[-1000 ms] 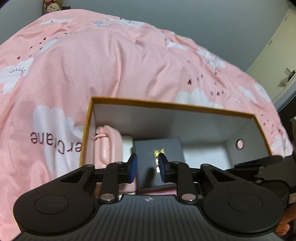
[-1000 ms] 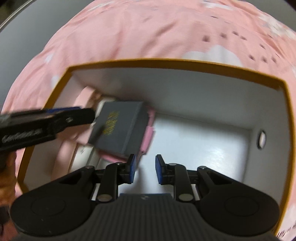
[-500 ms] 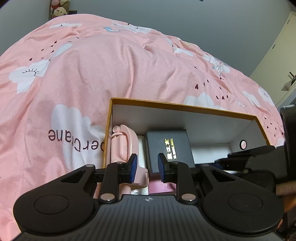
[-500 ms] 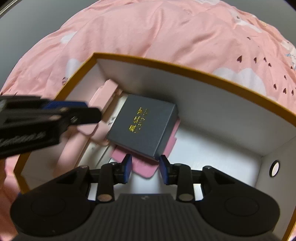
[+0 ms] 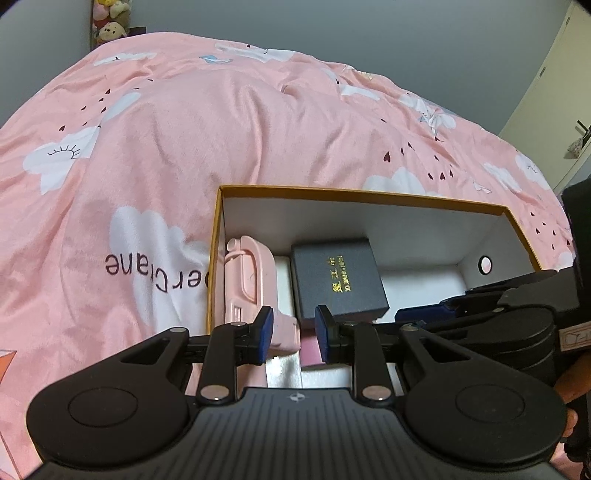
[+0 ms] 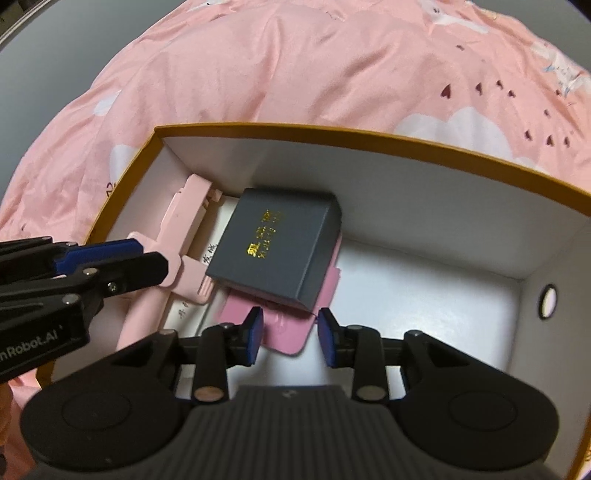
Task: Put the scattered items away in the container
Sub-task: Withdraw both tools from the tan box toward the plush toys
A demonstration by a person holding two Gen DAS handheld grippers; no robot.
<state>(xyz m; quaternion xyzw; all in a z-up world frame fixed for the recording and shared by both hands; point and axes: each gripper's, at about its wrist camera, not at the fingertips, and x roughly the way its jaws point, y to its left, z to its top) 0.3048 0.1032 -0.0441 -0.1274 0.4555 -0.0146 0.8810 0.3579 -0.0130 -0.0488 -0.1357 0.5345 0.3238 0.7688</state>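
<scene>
An orange-rimmed white box (image 5: pixel 369 194) sits on the pink bedspread. Inside lie a dark grey box with gold lettering (image 5: pixel 338 280) (image 6: pixel 273 251), a pale pink folding gadget (image 5: pixel 247 280) (image 6: pixel 184 229) by the left wall, and a darker pink flat case (image 6: pixel 236 310) under the grey box. My left gripper (image 5: pixel 291 328) hovers open over the box's near left corner, with nothing between its pads. My right gripper (image 6: pixel 290 332) hangs open above the pink case, just short of the grey box, gripping nothing. The left gripper (image 6: pixel 151 254) also reaches in from the left in the right wrist view.
The box's right half (image 6: pixel 424 295) shows bare white floor, with a round hole (image 6: pixel 548 301) in the right wall. White printed paper (image 6: pixel 184 314) lies under the items. Pink bedspread (image 5: pixel 221 129) surrounds the box. Plush toys (image 5: pixel 110 26) sit far back; a door (image 5: pixel 561 92) stands at right.
The right gripper's jaws have widened and drawn back from the dark grey box, which now lies flat on the pink case. The left gripper has pulled back from the box.
</scene>
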